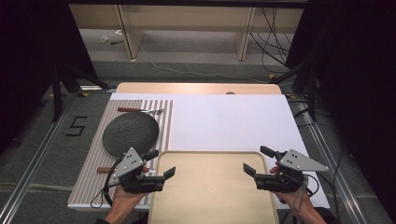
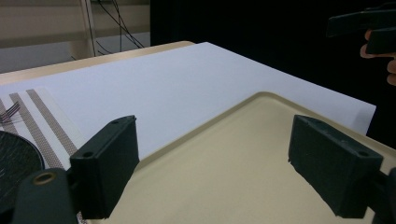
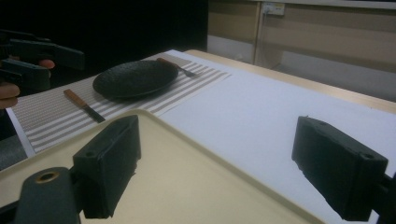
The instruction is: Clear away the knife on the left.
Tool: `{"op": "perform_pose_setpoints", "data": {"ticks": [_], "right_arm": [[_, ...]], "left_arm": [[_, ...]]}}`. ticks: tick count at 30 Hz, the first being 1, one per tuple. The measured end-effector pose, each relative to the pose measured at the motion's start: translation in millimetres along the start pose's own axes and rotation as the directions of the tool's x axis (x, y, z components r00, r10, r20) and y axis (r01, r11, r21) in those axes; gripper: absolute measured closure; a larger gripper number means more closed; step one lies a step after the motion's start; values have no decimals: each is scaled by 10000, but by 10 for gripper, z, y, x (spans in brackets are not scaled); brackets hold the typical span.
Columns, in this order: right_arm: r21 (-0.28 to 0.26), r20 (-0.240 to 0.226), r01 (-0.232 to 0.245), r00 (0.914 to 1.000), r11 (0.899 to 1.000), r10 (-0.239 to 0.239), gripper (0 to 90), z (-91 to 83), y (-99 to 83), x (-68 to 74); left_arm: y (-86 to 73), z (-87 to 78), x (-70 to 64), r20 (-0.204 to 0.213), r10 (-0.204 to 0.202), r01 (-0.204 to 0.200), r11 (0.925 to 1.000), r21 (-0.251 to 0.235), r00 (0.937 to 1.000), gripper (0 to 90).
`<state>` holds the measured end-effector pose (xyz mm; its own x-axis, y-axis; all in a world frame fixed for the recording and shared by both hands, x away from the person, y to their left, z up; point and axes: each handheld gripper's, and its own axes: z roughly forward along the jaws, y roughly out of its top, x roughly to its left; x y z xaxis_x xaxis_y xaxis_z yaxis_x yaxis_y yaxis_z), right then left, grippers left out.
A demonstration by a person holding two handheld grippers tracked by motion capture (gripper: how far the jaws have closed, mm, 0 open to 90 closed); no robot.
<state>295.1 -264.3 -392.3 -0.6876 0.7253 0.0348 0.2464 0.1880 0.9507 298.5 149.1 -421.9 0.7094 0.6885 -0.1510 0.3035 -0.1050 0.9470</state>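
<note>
Item: tray (image 1: 212, 186), beige, shallow-rimmed, bare inside. I take it as my landmark. It lies flat on the worktop (image 1: 233, 121), at the near edge, on the white sheet.

Item: left hand-held gripper (image 1: 163, 165), jaws spread, holding nothing, at the tray's left rim and pointing in over it. Whether a jaw touches the rim I cannot tell.

Item: right hand-held gripper (image 1: 259, 161), jaws spread, holding nothing, at the tray's right rim, facing the left one across it.

Item: striped placemat (image 1: 93, 172), touching or just overlapped by the tray's left side. On it: dark plate (image 1: 130, 133) beyond the tray's far-left corner; knife (image 3: 84, 105) left of the tray, near the plate; fork (image 1: 140, 110) farthest from the tray.

Risks, as I judge them:
- Thin rim, wide jaws: a shallow bite on either side may slip, dropping that side of the tray.
- Uneven closing or lifting between my two hands would tilt or twist the tray.
- The left jaw could snag the placemat and drag the knife or plate.
</note>
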Motion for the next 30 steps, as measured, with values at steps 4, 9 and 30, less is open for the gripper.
{"op": "perform_pose_setpoints", "data": {"ticks": [4,9,30], "right_arm": [[5,4,-11,10000,10000,11,164,0,-1,-2],[4,-7,7,10000,10000,-7,165,1,0,1],[-1,-21,-31,10000,10000,31,164,4,0,-5]], "left_arm": [[1,0,-1,14,-4,4,10000,8,10000,157],[6,-7,5,40,-33,33,10000,35,10000,157],[230,-151,201,716,1165,-1288,9707,2027,9906,156]]}}
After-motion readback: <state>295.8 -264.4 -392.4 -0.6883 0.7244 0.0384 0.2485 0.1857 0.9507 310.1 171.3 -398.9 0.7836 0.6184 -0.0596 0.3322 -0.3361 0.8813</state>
